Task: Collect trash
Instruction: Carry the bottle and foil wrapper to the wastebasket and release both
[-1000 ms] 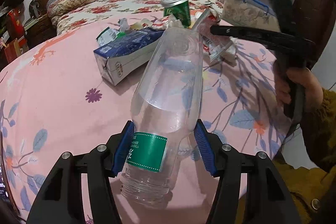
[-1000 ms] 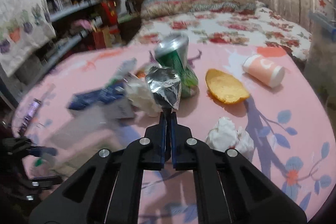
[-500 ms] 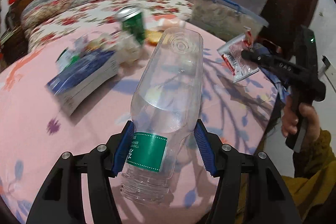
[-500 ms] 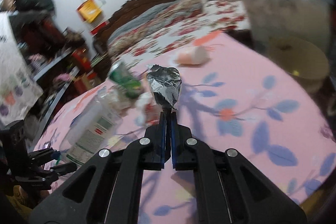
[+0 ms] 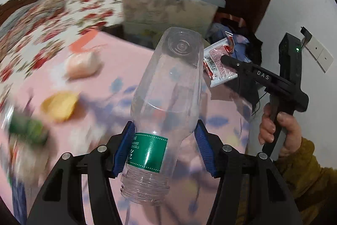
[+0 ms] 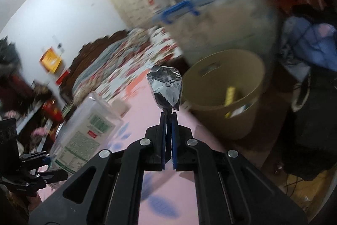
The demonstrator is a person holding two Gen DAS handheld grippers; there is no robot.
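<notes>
My left gripper (image 5: 164, 149) clamps a clear, capless plastic bottle with a green label (image 5: 166, 102) near its neck, above the pink floral tabletop (image 5: 118, 69). My right gripper (image 6: 167, 119) pinches a crumpled silvery foil wrapper (image 6: 166, 85) by one corner, near the tan round bin (image 6: 223, 94). The light wrapper may flutter past the rim; the smooth bottle could slip out neck-first.

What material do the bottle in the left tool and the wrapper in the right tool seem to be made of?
The bottle: thin clear plastic, glossy; the cloth shows through it, and it carries a green label. The wrapper: probably metallised plastic film; silver and shiny inside with sharp creases, printed red and white outside. Real foil cannot be ruled out.
</notes>
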